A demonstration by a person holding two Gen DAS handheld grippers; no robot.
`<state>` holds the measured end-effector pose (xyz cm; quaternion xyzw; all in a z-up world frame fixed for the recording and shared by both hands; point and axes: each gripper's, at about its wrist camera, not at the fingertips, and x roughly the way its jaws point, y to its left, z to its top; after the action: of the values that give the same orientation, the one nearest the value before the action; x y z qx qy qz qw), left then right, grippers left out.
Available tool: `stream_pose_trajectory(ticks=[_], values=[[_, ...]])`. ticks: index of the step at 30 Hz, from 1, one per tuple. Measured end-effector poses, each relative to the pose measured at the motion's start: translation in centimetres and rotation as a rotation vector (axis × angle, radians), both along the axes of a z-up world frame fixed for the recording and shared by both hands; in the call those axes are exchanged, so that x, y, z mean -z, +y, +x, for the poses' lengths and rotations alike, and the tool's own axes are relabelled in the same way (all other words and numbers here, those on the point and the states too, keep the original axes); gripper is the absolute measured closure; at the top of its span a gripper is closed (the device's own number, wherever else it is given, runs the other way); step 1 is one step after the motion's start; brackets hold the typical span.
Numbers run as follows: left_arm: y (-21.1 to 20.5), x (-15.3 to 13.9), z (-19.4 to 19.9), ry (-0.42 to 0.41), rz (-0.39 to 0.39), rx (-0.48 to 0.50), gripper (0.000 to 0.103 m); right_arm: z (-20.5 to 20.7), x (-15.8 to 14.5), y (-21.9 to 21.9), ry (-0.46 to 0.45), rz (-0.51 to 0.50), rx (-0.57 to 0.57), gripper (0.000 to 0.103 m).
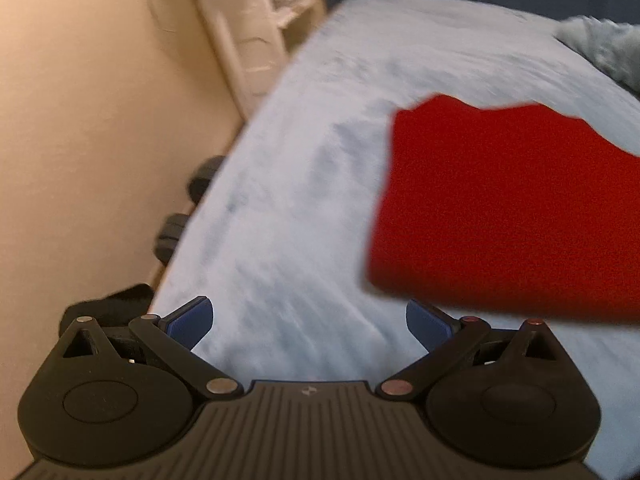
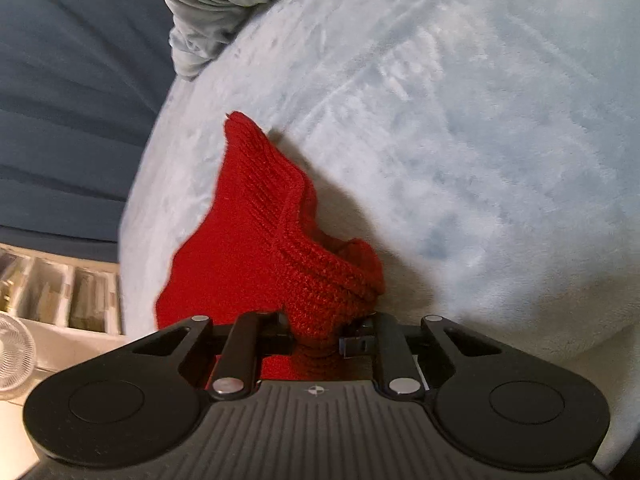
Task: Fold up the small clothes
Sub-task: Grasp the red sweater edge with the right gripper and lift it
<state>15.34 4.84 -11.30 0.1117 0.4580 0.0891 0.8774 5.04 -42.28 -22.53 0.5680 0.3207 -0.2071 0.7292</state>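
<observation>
A red knitted garment (image 1: 508,208) lies on the pale blue fleece blanket (image 1: 304,200) to the right of my left gripper (image 1: 310,322). The left gripper is open and empty, its blue pads (image 1: 192,320) spread wide above the blanket. My right gripper (image 2: 316,340) is shut on a bunched edge of the red garment (image 2: 276,240), which rises in a fold in front of it. The right fingertips are hidden in the fabric.
A crumpled grey-blue cloth (image 2: 216,4) lies at the blanket's (image 2: 460,140) far edge; it also shows in the left wrist view (image 1: 604,48). A cream wall (image 1: 88,140) and white shelves (image 1: 276,4) stand left of the bed. A white fan (image 2: 14,354) stands low left.
</observation>
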Motion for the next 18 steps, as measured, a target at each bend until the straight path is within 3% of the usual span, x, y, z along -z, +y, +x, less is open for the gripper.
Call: stream_pose_trajectory(ticks=[3, 6, 11, 15, 18], values=[[1.3, 1.6, 2.7, 0.001, 0.027, -0.057, 0.0, 0.6, -0.3, 0.1, 0.053, -0.024, -0.008, 0.085], [2.7, 3.1, 4.8, 0.003, -0.007, -0.092, 0.0, 2.0, -2.2, 0.9, 0.14, -0.107, -0.048, 0.085], [4.0, 6.0, 6.8, 0.013, -0.029, -0.065, 0.0, 6.3, -8.3, 4.6, 0.263, -0.393, -0.14, 0.087], [6.3, 6.8, 6.5, 0.01, -0.177, -0.066, 0.0, 11.5, -15.9, 13.3, 0.138, -0.803, -0.324, 0.088], [7.9, 7.1, 6.9, 0.048, -0.289, -0.096, 0.0, 14.7, -18.6, 22.8, 0.007, -1.07, -0.529, 0.088]])
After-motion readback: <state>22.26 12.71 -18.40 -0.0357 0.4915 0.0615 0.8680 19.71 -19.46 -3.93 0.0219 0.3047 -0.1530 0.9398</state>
